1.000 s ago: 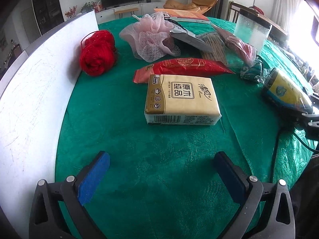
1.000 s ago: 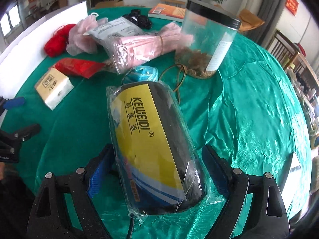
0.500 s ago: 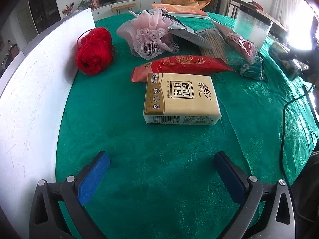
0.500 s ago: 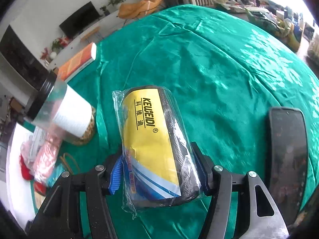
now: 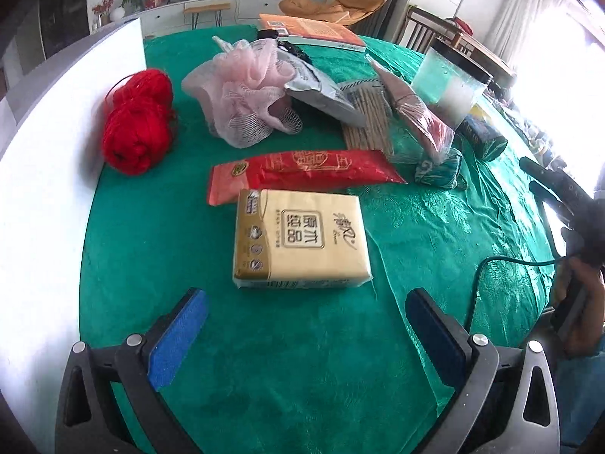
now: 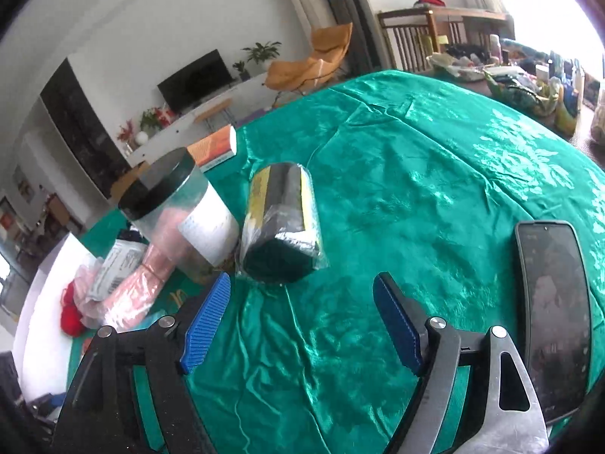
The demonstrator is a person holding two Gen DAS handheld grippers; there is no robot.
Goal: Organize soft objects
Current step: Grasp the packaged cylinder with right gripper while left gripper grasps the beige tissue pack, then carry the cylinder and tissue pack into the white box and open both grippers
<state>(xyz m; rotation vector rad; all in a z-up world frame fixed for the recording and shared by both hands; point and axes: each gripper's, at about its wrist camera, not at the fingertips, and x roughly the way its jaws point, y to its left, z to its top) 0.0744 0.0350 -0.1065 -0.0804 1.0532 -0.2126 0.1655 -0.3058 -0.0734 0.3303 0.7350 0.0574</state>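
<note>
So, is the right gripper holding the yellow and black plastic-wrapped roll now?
No, the right gripper is open and empty; the yellow and black plastic-wrapped roll lies beyond it on the cloth.

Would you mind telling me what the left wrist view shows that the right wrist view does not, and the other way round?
Only the left wrist view shows the tissue pack, the long red packet behind it and the pink mesh sponge. Only the right wrist view shows the dark phone lying flat on the cloth. Both show the green tablecloth, the red yarn, the clear jar with a black lid, the orange book and the bagged yellow and black roll, lying free beyond the right gripper, whose jaws have just been opening.
</note>
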